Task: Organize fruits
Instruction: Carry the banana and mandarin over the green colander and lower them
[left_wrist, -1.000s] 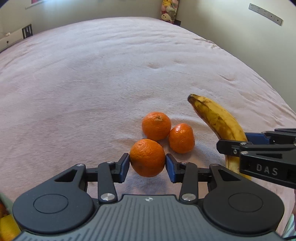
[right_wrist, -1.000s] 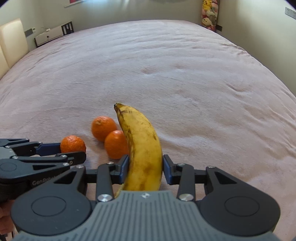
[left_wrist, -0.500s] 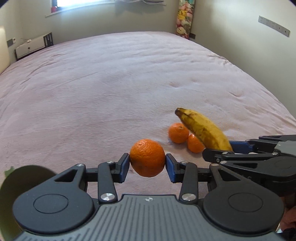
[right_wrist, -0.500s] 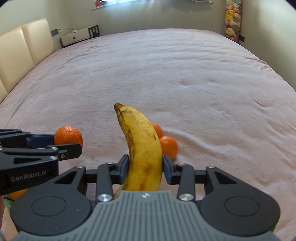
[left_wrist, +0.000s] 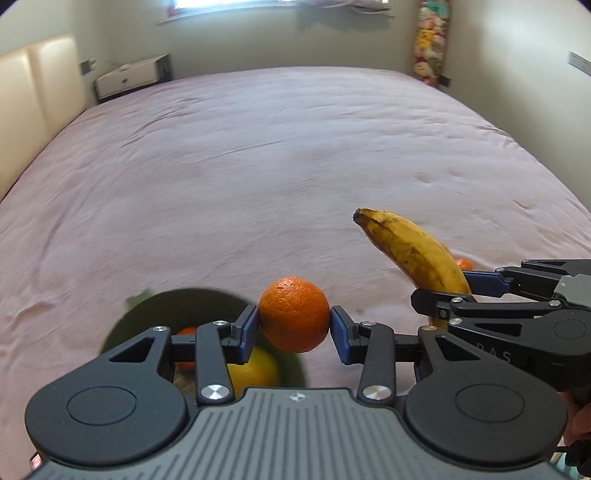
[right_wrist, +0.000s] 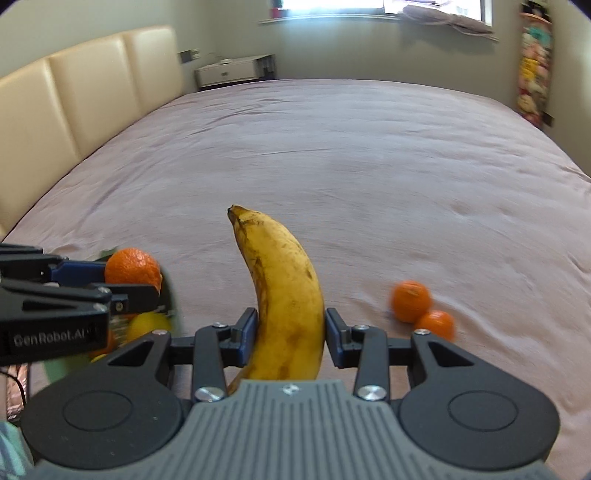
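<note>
Two hand-held grippers grip fruit — left (left_wrist: 294, 320) an orange (left_wrist: 293, 314), right (right_wrist: 290, 328) a banana (right_wrist: 284, 295) — over a fruit-filled green bowl (left_wrist: 147, 314).

A bright orange mandarin (left_wrist: 293, 314), its dimpled skin intact, sits pinched on both sides between blue pads, raised above the pink bedspread at the 2 o'clock rim of a dark green bowl (left_wrist: 147, 314). Inside the bowl lie a yellow fruit (left_wrist: 255, 369) and a partly hidden orange one (left_wrist: 186, 332). A ripe banana (right_wrist: 284, 295), yellow with brown freckles, stands nearly upright, its dark tip toward 12 o'clock. Two more mandarins (right_wrist: 411, 301) (right_wrist: 436, 324) rest touching on the bedspread, at the banana's 3 o'clock.
</note>
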